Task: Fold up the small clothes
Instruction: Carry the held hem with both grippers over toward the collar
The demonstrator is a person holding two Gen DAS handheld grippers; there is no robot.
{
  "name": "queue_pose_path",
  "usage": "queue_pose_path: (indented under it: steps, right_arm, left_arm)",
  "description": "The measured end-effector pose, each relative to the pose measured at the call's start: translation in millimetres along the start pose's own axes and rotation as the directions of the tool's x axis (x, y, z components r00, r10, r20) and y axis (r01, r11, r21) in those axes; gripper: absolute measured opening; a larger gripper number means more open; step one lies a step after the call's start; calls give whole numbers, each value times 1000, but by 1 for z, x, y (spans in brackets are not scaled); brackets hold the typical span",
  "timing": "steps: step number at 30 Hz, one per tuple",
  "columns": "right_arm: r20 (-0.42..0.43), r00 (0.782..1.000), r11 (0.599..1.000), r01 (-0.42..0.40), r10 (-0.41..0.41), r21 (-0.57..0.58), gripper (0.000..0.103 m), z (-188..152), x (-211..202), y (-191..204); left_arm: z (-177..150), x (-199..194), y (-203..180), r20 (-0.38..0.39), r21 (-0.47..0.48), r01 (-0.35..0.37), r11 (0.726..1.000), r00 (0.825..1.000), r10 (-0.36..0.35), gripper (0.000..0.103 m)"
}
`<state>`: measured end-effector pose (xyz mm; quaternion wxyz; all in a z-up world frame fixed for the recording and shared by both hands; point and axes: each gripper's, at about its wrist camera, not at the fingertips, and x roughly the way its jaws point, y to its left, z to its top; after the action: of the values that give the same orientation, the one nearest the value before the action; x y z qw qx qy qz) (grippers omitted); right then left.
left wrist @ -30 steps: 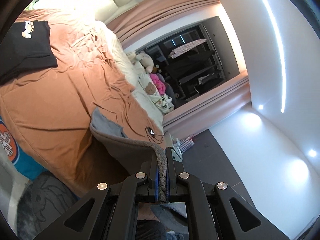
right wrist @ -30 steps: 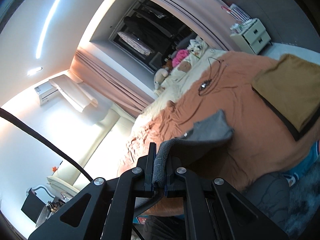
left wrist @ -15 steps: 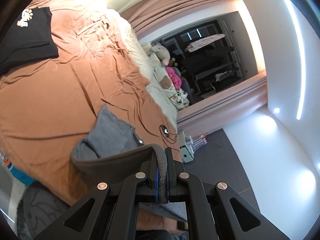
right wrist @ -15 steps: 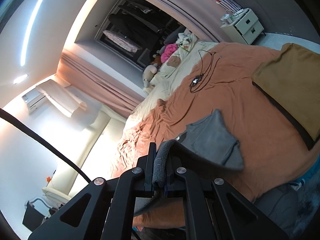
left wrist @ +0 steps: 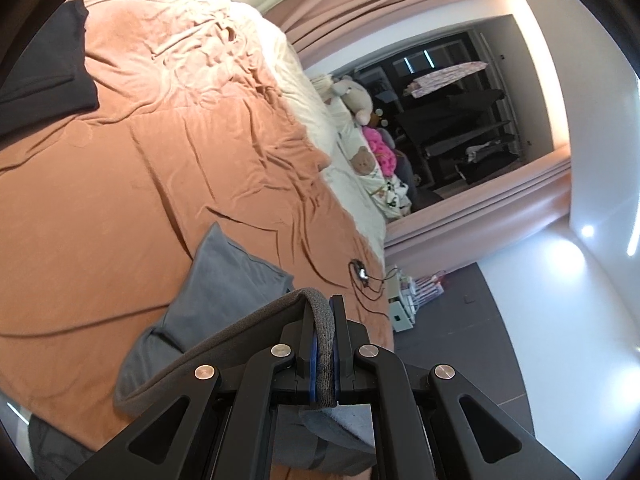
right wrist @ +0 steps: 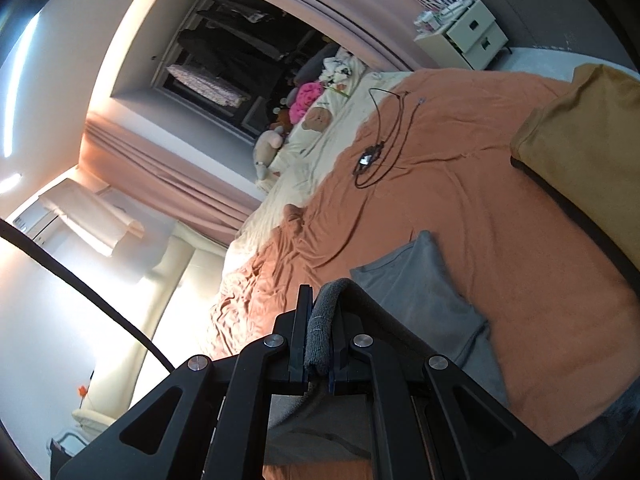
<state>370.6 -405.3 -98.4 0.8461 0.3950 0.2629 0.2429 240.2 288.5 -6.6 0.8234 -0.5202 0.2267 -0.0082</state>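
The left black two-finger gripper [left wrist: 325, 344] is closed tight on a rolled edge of the small soft grey cloth garment [left wrist: 224, 280]. The right black two-finger gripper [right wrist: 318, 336] is closed tight on another part of the same edge. The jaws of both press the cloth from two sides, so only a thin strip of grey shows between them.

The grey garment lies partly on the big bed with the rust-orange cover [left wrist: 120, 168]. Its far end rests flat on the cover, and its near end goes up to the two grippers. A grey corner points away across the bed.

A folded black shirt [left wrist: 44, 72] lies on the cover, well apart from the grey garment. In the right wrist view a mustard-yellow folded cloth with a dark edge [right wrist: 588, 152] lies on the bed too. A thin black cord with a small shiny piece [right wrist: 376, 152] lies on the cover near the cream sheet [right wrist: 320, 140]. A pale stuffed toy [left wrist: 356, 96] and a bright pink fluffy thing [left wrist: 380, 148] sit at the far end of the bed. A small white cabinet with drawers [right wrist: 468, 36] stands on the floor beside the bed
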Motion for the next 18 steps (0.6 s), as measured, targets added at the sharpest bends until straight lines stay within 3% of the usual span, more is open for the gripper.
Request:
queue_pose_path:
  steps: [11,18]
  right_arm:
    - [-22,994,992,111,-110,55,2,21,57,-3]
    - [-45,972,972,231,-229,40,3,29,106,11]
  left_arm:
    - [24,86,24,-44,-14,-125,992,991,124,5]
    - [43,148,50,-92,-14,-209,978,974,207,5]
